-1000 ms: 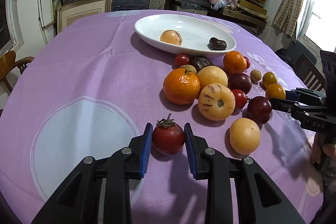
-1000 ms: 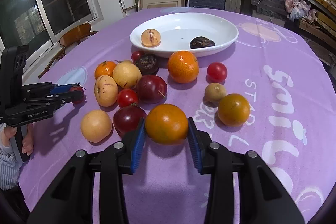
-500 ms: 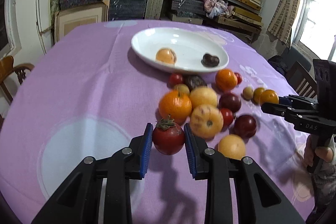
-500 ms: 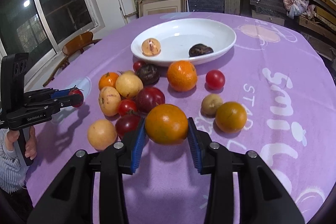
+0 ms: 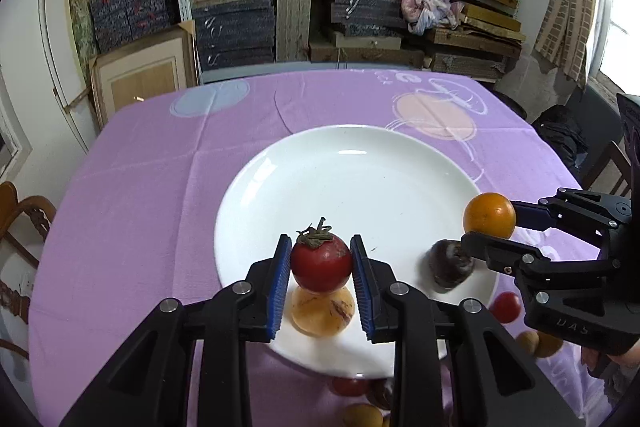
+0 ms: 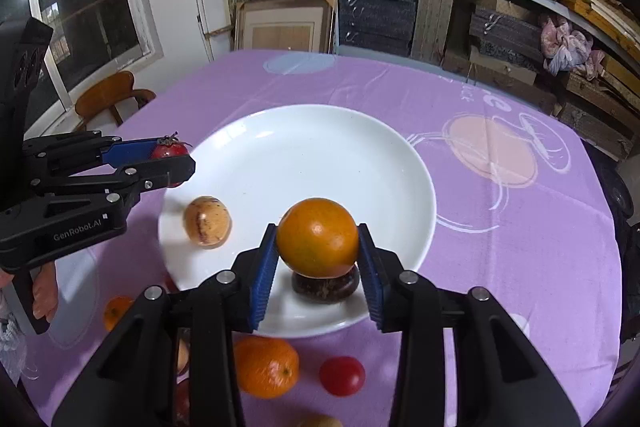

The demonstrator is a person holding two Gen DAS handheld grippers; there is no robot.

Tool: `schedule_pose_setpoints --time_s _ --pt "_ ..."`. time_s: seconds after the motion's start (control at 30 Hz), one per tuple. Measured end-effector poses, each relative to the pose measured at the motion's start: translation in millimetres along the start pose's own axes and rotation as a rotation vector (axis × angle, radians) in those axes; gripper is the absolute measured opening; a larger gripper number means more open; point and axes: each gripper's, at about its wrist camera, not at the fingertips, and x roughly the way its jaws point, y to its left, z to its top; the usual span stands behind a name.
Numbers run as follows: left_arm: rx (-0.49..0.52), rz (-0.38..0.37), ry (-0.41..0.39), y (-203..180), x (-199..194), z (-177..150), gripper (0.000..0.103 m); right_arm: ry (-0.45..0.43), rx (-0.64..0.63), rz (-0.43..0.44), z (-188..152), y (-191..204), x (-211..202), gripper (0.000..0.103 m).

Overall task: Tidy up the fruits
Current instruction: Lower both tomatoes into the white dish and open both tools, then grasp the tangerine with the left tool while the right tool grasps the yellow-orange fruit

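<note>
Left tool (image 5: 321,269) clamped on red tomato (image 5: 321,261), above near-left rim of white plate (image 5: 360,179), over speckled yellow fruit (image 5: 322,311); right tool (image 6: 317,261) clamped on orange (image 6: 317,243), above dark fruit (image 6: 325,287) at plate's near edge; plate on worktop (image 5: 140,195)

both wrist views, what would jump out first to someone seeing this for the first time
Two black grippers with blue pads hang over a big white plate on a purple tablecloth: the left gripper is shut on a red tomato with a green stem, the right gripper on a round orange fruit. On the plate lie a pale speckled fruit and a dark brown one.
</note>
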Motion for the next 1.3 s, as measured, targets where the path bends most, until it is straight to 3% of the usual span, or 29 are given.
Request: schedule_pose_setpoints --time_s 0.27,0.4,0.53,0.6,0.63,0.67,0.7,0.73,0.83,1.03,1.3 --pt "-0.041 -0.007 0.048 19 34 -7 0.033 0.090 -0.024 -0.011 5 -2 45 0.038" --pt "-0.044 0.016 0.057 23 39 -13 0.053 0.116 -0.040 -0.023 6 3 53 0.038" --pt "-0.079 0.015 0.034 34 20 -16 0.058 0.015 0.011 0.004 10 -5 13 0.040" --pt "-0.080 0.030 0.008 38 -1 -19 0.061 -0.060 0.028 0.013 7 -8 -22 0.051" --pt "-0.078 0.038 -0.007 40 -13 -22 0.066 -0.104 0.029 0.006 3 -10 -43 0.063" --pt "-0.080 0.047 -0.026 43 -27 -27 0.072 -0.152 0.036 -0.006 -5 -10 -63 0.071" --pt "-0.084 0.055 -0.041 44 -41 -33 0.076 -0.199 0.047 -0.009 -14 -12 -83 0.090" --pt "-0.090 0.062 -0.056 46 -54 -42 0.082 -0.249 0.058 -0.002 -28 -13 -103 0.098" --pt "-0.112 0.085 -0.083 47 -84 -74 0.096 -0.321 0.068 -0.012 -74 -13 -141 0.099" --pt "-0.108 0.112 -0.059 31 -97 -130 0.097 -0.351 0.147 -0.076 -164 -25 -155 0.099" --pt "-0.128 0.064 -0.017 17 -75 -144 0.097 -0.286 0.200 -0.065 -177 -43 -137 0.099"
